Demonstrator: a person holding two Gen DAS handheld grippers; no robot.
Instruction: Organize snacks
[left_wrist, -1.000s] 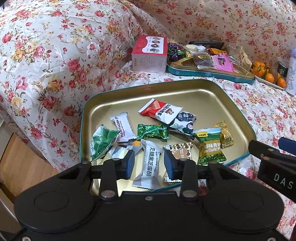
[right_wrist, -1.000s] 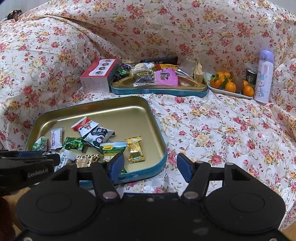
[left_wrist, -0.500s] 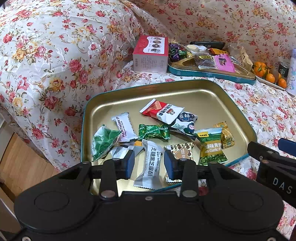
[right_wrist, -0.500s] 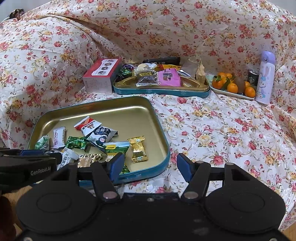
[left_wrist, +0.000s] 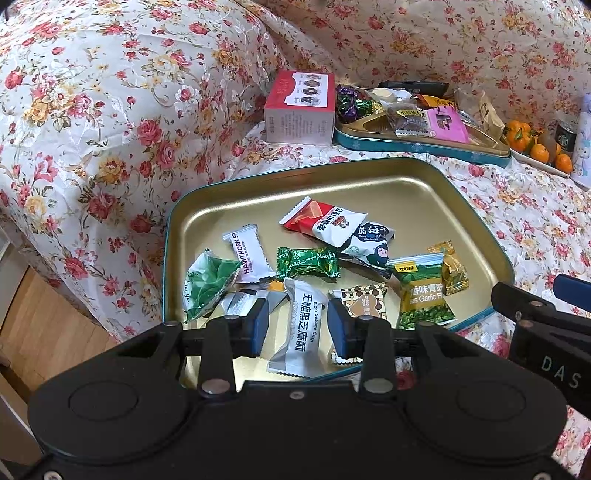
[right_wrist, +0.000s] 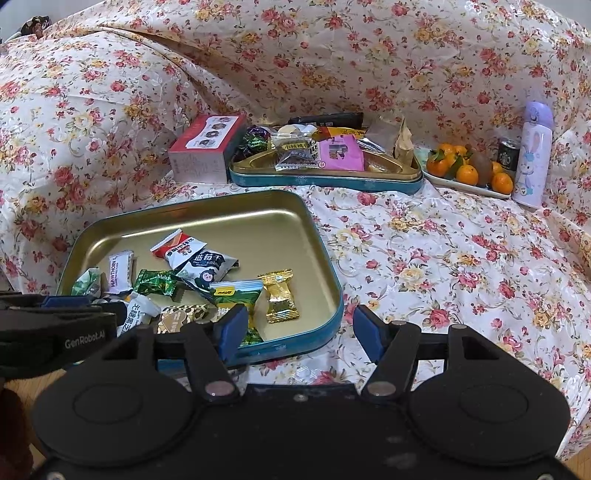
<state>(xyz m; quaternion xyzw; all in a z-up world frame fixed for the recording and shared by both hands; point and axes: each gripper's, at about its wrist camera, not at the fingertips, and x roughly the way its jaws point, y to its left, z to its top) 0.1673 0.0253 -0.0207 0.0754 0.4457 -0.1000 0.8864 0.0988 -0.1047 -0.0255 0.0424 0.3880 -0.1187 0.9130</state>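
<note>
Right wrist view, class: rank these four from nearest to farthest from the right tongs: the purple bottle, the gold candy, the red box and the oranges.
1. Gold candy: in the near tin, just ahead-left of the right tongs.
2. Red box: far left, beside the far tin.
3. Oranges: far right, on a plate.
4. Purple bottle: right of the oranges; these two are almost too close to call.

1. The left gripper (left_wrist: 297, 326) tilts steeply downward, its blue-padded jaws parted halfway with nothing pressed between them.
2. The right gripper (right_wrist: 297, 334) angles down beside it, jaws spread wider and empty.
3. Each gripper's black finger edges into the other's wrist view: the right one at the left view's right side, the left one at the right view's left side.
</note>
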